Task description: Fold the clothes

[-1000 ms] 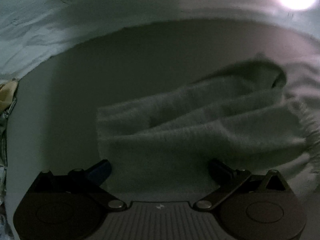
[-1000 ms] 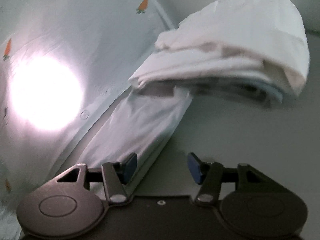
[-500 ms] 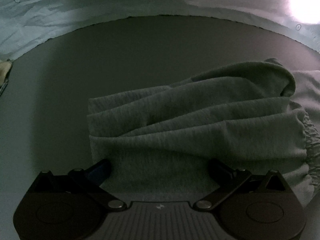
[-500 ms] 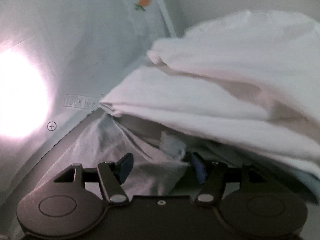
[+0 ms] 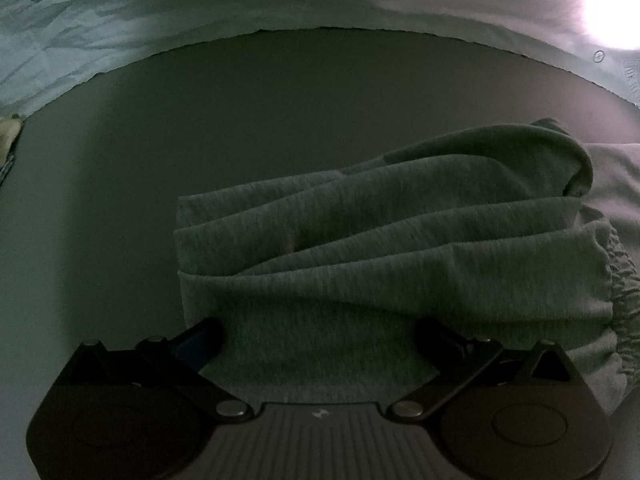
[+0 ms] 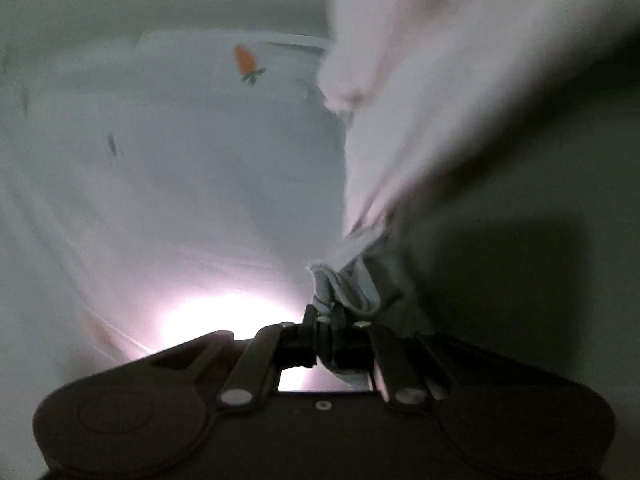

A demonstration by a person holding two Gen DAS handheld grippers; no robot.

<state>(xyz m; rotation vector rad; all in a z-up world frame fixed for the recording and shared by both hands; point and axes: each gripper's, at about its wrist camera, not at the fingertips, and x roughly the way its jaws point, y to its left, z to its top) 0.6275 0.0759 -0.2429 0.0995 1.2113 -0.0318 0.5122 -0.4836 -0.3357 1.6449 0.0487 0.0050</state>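
- While the right gripper (image 6: 325,322) is closing its jaws on a bunched edge of pale blue-white cloth (image 6: 352,280), the bite looks thin; in my judgement a quick pull could slip that edge out from between the pads.
- Above the pinch, the white garment (image 6: 420,100) streams up and right in heavy blur, so I cannot tell how many layers are caught. Grabbing 2 layers instead of 1 would drag the whole pile and spoil any fold.
- Behind it hangs a pale sheet with a carrot print (image 6: 246,62); the lifted cloth could snag on or sweep against it.
- Over on the grey surface (image 5: 200,140), the left gripper (image 5: 316,334) stands spread wide, pads apart on either side of the near edge of a rumpled grey knit garment (image 5: 400,248), gripping nothing.
- That grey piece lies in loose ridges; closing there would likely trap a wrinkle and give a crooked fold.
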